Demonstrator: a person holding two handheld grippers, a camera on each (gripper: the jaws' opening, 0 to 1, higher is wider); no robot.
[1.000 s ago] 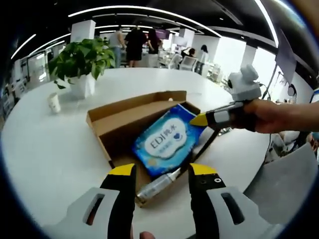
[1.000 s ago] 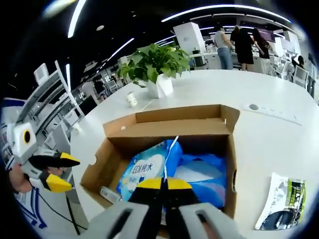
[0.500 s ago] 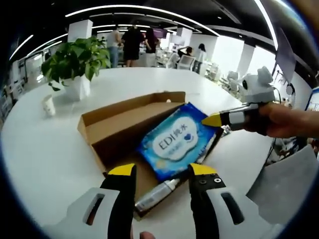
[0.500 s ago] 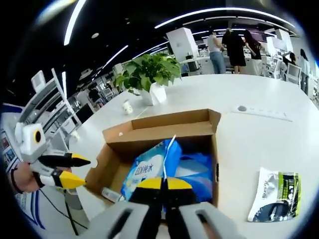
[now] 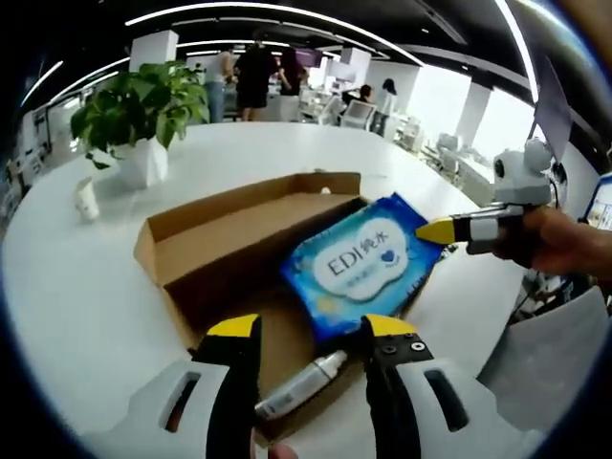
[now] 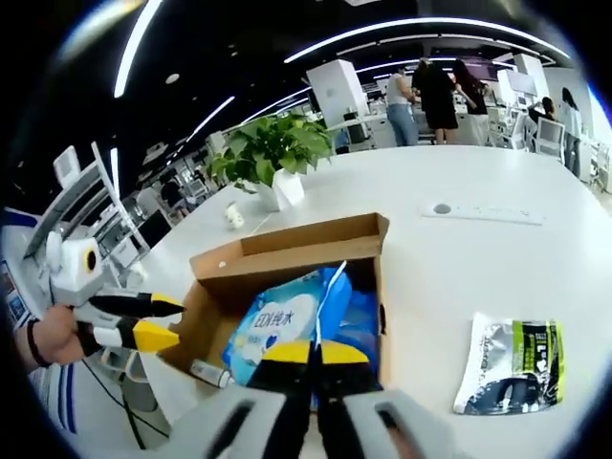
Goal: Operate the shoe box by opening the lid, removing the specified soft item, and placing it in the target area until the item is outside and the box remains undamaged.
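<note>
1. Box: brown cardboard, lid off, on a white round table. Also seen in the right gripper view.
2. Wipes pack: blue, soft, white label panel. Held by one corner, tilted, lifted above the box's far side. In the right gripper view it stands edge-up over the box.
3. Right gripper: yellow-tipped jaws pressed together on the pack's edge. In the left gripper view it enters from the right, held by a hand.
4. Left gripper: jaws apart, holding nothing, hovering over the box's near end. In the right gripper view it sits beside the box.
5. Tube: silver, lying on the box floor.
6. Plant: green, white pot, far on the table.
7. Cup: small, white, near the plant.
8. Sachet: white, green and dark, flat on the table, apart from the box.
</note>
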